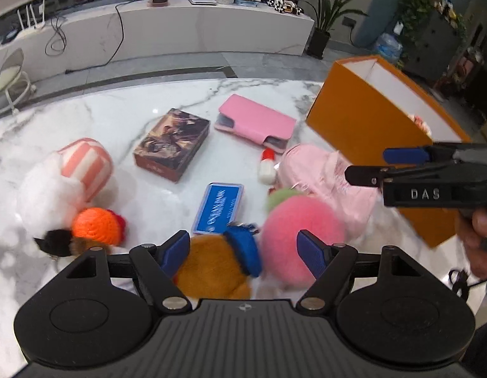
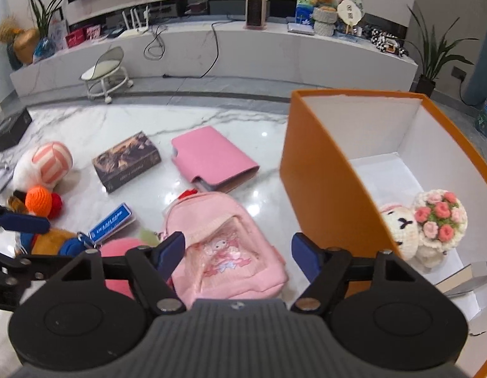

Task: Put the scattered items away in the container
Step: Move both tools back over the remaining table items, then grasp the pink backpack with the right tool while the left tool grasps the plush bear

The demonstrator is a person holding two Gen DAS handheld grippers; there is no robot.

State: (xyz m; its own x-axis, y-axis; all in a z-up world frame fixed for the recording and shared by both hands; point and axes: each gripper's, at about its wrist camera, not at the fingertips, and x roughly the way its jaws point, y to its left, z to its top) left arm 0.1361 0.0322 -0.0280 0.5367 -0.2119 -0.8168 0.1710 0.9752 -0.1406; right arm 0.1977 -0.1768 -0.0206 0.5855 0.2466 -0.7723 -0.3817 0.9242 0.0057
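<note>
An orange box (image 2: pixel 322 173) with a white inside stands on the right of the marble table (image 2: pixel 85 126); a white plush rabbit (image 2: pixel 397 230) and a crocheted bouquet (image 2: pixel 442 217) lie in it. My right gripper (image 2: pixel 237 247) is open just over a pink mini backpack (image 2: pixel 224 252), left of the box. My left gripper (image 1: pixel 243 249) is open above a brown plush with a blue hat (image 1: pixel 211 271) and a pink fuzzy ball (image 1: pixel 293 236). Neither gripper holds anything.
Scattered on the table are a pink wallet (image 1: pixel 256 119), a dark printed box (image 1: pixel 172 145), a blue card case (image 1: pixel 218 208), a striped white plush (image 1: pixel 85 163), an orange crochet toy (image 1: pixel 96 223) and a small red-capped bottle (image 1: pixel 267 165). A black box (image 2: pixel 10 129) sits far left.
</note>
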